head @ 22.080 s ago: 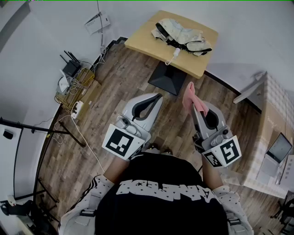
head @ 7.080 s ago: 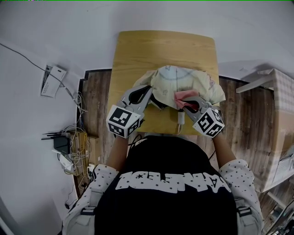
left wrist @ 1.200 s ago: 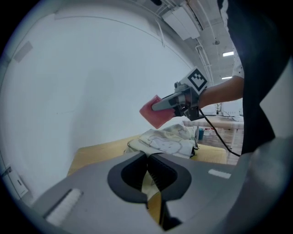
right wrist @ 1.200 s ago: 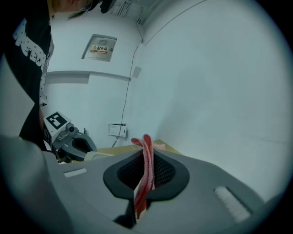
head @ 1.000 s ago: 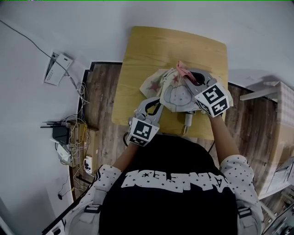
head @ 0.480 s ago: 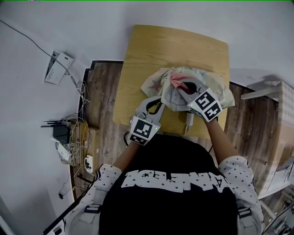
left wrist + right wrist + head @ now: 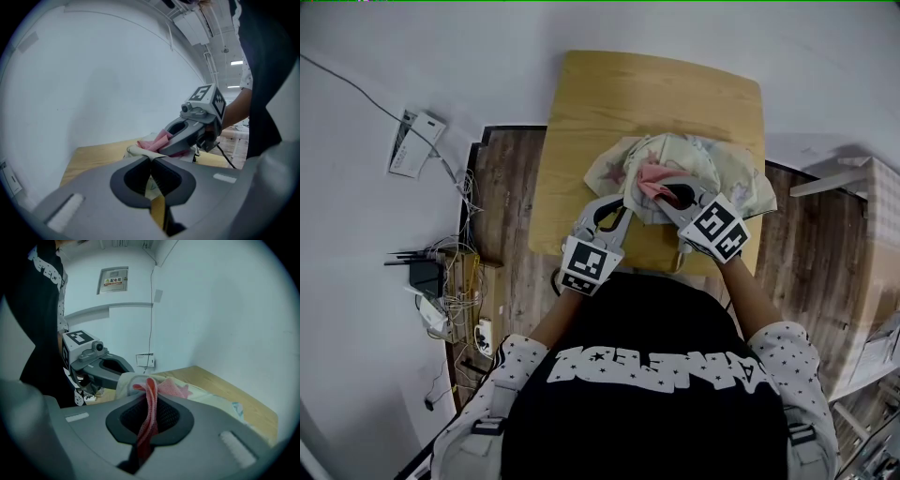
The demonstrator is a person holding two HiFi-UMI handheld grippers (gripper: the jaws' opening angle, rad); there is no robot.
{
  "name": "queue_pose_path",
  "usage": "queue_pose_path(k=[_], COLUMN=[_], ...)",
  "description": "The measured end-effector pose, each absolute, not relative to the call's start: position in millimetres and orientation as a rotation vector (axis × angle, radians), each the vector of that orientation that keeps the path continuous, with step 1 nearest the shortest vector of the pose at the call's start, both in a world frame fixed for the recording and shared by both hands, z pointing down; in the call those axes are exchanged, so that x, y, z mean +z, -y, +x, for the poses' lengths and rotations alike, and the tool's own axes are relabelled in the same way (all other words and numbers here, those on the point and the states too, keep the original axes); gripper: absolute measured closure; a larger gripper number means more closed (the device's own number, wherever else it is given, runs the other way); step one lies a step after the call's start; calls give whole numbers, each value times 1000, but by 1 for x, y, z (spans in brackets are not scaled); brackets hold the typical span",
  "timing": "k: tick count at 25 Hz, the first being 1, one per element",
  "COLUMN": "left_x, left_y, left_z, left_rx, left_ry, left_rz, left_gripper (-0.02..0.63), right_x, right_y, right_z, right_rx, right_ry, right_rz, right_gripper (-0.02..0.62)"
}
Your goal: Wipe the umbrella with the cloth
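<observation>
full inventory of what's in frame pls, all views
umbrella: 1, cream with a printed pattern, folded, lying on the table
cloth: 1, pink, on the umbrella
table: 1, light wood, against the wall
router: 1, black, on the floor left of the table, among cables
wall box: 1, white, on the wall at left
sign: 1, pale, framed, on the wall in the right gripper view
person: 1, black top, spotted sleeves, standing at the table
left tongs: 1, grey, shut on the umbrella's near edge
right tongs: 1, grey, shut on the cloth
</observation>
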State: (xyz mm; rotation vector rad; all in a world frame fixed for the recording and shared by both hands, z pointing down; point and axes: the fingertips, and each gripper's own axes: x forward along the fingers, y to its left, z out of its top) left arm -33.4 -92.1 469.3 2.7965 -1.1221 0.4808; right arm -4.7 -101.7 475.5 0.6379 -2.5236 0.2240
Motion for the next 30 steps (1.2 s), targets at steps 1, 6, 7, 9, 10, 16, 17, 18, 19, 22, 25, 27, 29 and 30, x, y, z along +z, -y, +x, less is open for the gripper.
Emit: queue_pose_path(k=[1, 6, 7, 9, 10, 16, 17, 18, 19, 22, 25, 27, 29, 30], left_x=[469, 471, 471, 471, 471, 471, 472, 472, 472, 472, 471, 471, 470, 469], left_y=[92, 94, 94, 95, 95, 97, 97, 97, 97, 97, 96, 96, 96, 96], left_z=[-34, -36, -36, -36, -36, -38, -38, -38, -38, -37, -35, -35, -34, -34], left_rx=[481, 469, 469, 468, 468, 467, 468, 468, 468, 455, 443, 441, 441, 440], left_ry=[1123, 1124, 1125, 1123, 1123, 1131, 1131, 1131, 1130, 1124, 1123, 1123, 1125, 1125], left_rz=[2795, 2781, 2780, 2781, 2781, 2773, 2772, 2771, 2771, 2768, 2768, 2769, 2769, 2769], left_gripper=[606, 606, 606, 606, 606, 607, 606, 606, 607, 607, 606, 606, 606, 606], right_x=[475, 475, 475, 475, 475, 476, 477, 477, 478, 478, 471, 460, 445, 437], right_y=[98, 85, 82, 77, 74, 52, 49, 45, 42, 39, 41, 46, 55, 62], right_z=[-6, -10, -11, -13, -13, -20, -21, -22, -22, -20, -14, -7, 4, 11], right_rx=[226, 244, 248, 254, 259, 292, 300, 311, 325, 345, 380, 445, 510, 529], right_ry=[2528, 2544, 2547, 2551, 2554, 2575, 2576, 2578, 2581, 2588, 2624, 2685, 2753, 2779], right_rz=[629, 609, 602, 591, 587, 534, 519, 503, 490, 492, 526, 543, 584, 625], right_gripper=[575, 575, 575, 575, 575, 575, 575, 575, 575, 575, 575, 575, 575, 575])
